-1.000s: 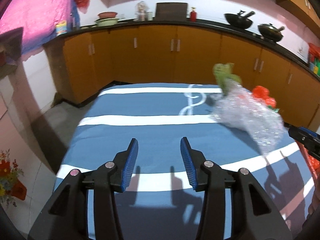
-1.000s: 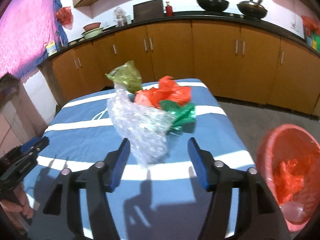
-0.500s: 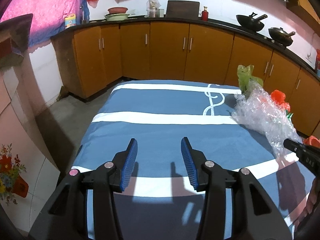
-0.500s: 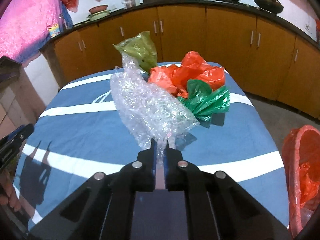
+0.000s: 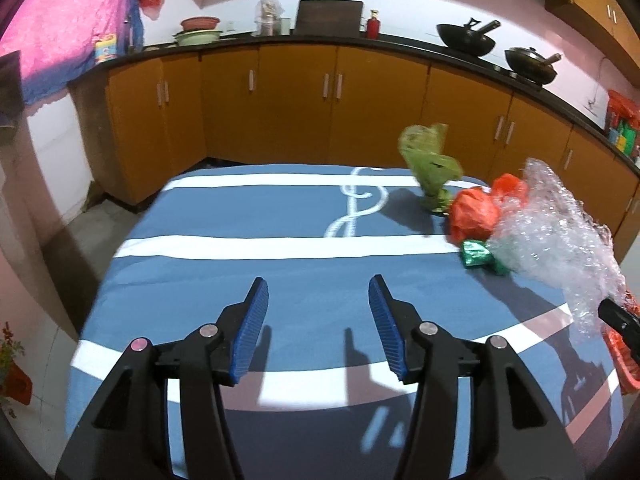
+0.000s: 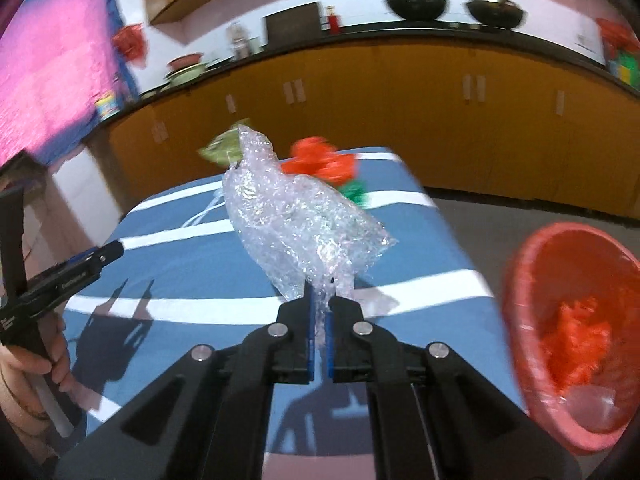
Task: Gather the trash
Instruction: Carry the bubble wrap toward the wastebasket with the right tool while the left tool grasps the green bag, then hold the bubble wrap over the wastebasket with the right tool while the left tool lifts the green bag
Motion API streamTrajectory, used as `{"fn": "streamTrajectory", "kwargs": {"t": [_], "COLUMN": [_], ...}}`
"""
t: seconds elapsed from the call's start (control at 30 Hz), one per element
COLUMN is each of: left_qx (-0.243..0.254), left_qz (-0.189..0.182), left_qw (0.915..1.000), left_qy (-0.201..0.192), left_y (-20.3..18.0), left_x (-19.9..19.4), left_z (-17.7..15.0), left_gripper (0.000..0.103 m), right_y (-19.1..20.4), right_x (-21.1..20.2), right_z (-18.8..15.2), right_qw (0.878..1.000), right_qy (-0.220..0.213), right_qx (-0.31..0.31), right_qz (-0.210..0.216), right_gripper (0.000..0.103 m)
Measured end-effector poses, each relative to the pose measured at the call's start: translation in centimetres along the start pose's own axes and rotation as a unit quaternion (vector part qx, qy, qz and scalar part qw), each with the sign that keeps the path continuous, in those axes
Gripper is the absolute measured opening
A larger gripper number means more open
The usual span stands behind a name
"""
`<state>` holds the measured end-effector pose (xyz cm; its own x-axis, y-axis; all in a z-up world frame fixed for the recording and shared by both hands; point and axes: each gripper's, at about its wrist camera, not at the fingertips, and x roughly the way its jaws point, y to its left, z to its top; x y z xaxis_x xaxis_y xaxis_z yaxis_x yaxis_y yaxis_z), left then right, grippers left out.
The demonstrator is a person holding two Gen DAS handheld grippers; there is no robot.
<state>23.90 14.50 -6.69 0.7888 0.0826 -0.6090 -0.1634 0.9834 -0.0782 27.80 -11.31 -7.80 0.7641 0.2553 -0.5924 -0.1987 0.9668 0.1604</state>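
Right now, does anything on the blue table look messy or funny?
Yes. Crumpled plastic bags litter the far right corner of the table: a light green one, an orange one and a dark green one. The right tool pinches a scrunched bubble wrap.

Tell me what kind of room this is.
Most likely a home kitchen. Orange-brown cabinets run along the wall under a dark countertop, and two black woks sit on it, with bowls stacked further along. The striped blue table in front holds crumpled plastic trash.
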Motion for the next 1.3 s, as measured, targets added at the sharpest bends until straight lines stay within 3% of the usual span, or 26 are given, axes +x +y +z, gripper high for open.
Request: {"fn": "streamTrajectory", "kwargs": {"t": [0.33, 0.67, 0.83, 1.17, 1.3], "left_qx": [0.055, 0.081, 0.106, 0.087, 0.090], "left_qz": [-0.058, -0.110, -0.109, -0.086, -0.096], "left_qw": [0.9968, 0.9906, 0.9883, 0.9908, 0.9882], "left_qy": [-0.002, -0.011, 0.001, 0.058, 0.078], "left_y": [-7.6, -13.6, -15.9, -15.9, -16.1], "left_x": [1.5, 3.5, 5.1, 8.2, 8.8], "left_z": [0.6, 2.6, 2.4, 2.4, 2.2], "left_gripper": [0.064, 0.070, 0.070, 0.047, 0.025], "right_y": [-5.3, -7.8, -8.6, -9.5, -9.5], "right_x": [-2.0, -2.3, -2.0, -1.9, -1.9], "right_z": [0.9, 1.1, 0.8, 0.2, 0.0], "right_qw": [0.995, 0.992, 0.991, 0.991, 0.990], "right_qy": [-0.040, -0.049, -0.046, -0.043, -0.041], "right_qx": [0.060, 0.085, 0.099, 0.109, 0.112], "right_qz": [-0.063, -0.078, -0.077, -0.068, -0.069], "right_gripper": [0.005, 0.005, 0.005, 0.005, 0.005]}}
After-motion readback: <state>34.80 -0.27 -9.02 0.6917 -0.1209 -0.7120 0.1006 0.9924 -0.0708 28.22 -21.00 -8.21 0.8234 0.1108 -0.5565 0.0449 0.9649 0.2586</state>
